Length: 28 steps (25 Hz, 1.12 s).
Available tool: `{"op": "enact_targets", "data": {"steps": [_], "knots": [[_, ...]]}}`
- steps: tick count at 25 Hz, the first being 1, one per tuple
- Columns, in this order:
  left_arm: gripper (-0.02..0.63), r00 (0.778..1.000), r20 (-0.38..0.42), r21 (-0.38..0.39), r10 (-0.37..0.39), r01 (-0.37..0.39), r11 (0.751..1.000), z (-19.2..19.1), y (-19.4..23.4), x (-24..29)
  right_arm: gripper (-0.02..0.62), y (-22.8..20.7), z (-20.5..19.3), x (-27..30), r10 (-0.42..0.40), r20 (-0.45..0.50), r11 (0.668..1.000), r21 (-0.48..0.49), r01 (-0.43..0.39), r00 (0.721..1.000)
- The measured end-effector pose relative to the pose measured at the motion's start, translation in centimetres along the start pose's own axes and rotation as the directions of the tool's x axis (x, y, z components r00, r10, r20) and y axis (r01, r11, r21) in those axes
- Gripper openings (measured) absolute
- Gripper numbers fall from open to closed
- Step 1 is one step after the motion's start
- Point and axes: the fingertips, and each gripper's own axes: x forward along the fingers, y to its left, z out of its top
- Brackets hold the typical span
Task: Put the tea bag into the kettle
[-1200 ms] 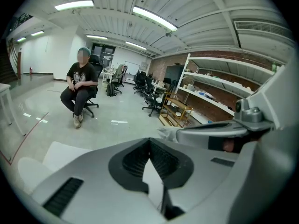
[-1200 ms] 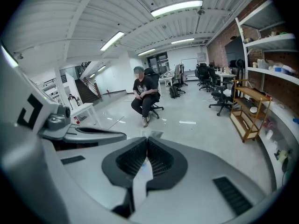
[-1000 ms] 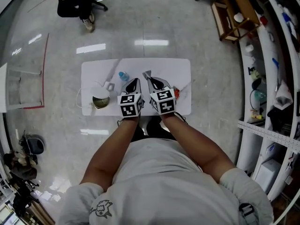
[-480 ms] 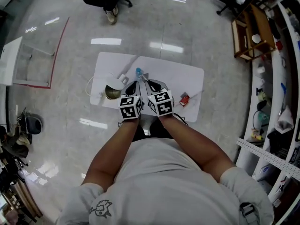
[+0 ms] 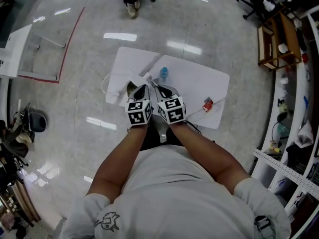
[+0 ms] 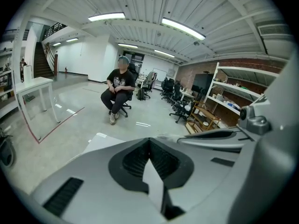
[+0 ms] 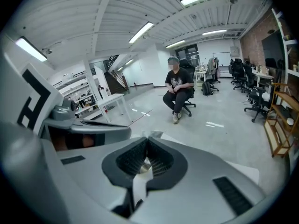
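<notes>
As laid out on the white table (image 5: 194,83), left to right:

- Kettle (image 5: 130,88): left part of the table, partly hidden behind the left gripper.
- Left gripper (image 5: 144,89): over the table's near edge, jaws pressed together, nothing between them.
- Right gripper (image 5: 159,89): just beside the left one, jaws likewise together, empty.
- Blue bottle (image 5: 163,73): mid-table, upright.
- Tea bag (image 5: 208,105): red, on the table's right part, well apart from the kettle and both grippers.
</notes>
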Motion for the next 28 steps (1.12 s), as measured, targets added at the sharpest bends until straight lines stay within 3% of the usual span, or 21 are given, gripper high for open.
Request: {"op": "enact_targets", "data": {"steps": [16,28], "knots": [[0.002,0.999,-0.051,-0.041,0.005,-0.007,0.999,-3.0,10.3,-1.8,0.012,8.2,-2.5,7.2,0.019,-0.073,1.0,0.026,-0.018,0.997],[0.002,0.994,-0.109,-0.056,-0.015,0.009,0.998,-5.4,14.3,-0.3,0.012,8.5,-6.4,12.3,-0.002,-0.166,0.998,0.054,0.011,0.986]]}}
